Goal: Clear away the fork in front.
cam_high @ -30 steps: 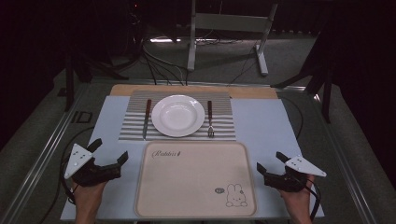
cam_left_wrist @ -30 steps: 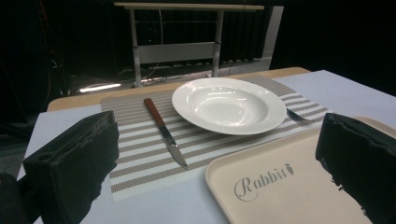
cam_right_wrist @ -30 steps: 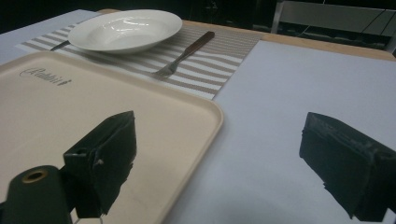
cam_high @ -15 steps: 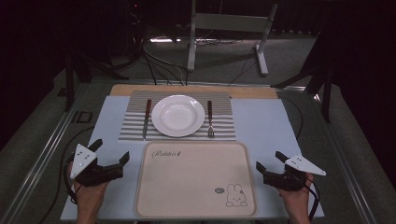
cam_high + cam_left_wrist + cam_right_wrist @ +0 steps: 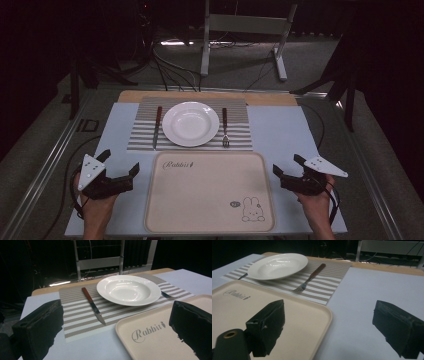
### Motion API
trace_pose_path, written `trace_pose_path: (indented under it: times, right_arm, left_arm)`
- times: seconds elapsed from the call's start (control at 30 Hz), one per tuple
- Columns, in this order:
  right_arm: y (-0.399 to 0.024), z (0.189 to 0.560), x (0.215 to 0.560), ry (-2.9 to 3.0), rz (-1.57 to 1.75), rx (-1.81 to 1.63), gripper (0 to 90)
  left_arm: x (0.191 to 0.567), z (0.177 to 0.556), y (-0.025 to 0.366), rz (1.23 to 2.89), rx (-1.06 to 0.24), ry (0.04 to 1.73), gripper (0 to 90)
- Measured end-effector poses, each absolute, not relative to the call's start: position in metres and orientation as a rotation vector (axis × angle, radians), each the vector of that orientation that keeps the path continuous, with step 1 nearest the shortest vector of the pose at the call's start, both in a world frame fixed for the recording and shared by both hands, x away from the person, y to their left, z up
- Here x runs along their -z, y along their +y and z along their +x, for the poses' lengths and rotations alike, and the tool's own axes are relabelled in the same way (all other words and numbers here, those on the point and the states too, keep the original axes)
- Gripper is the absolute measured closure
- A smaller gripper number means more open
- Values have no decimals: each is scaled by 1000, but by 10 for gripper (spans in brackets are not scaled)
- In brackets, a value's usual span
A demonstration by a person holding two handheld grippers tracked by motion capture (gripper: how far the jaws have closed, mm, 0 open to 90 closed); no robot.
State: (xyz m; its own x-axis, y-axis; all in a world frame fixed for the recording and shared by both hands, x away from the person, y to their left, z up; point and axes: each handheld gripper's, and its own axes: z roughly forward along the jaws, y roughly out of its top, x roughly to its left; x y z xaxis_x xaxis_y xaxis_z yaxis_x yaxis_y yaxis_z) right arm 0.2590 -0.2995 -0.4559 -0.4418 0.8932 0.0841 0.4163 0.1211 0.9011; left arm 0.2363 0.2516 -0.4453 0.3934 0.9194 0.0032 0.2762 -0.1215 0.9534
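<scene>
left gripper (image 5: 119, 170) spread, right gripper (image 5: 287, 166) apparently spread

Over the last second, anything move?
Barely. The left tool turned slightly, its grey plate swinging nearer the person; jaws open, holding nothing. The right tool, tray, plate, knife and fork stayed put.
</scene>
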Motion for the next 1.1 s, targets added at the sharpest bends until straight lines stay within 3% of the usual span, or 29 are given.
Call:
trace_pose_path:
  times: [1.1]
  right_arm:
    - [-274,309,427,1965,1317,-1278,110]
  left_arm:
    - [449,238,249,1653,-789,1090,1]
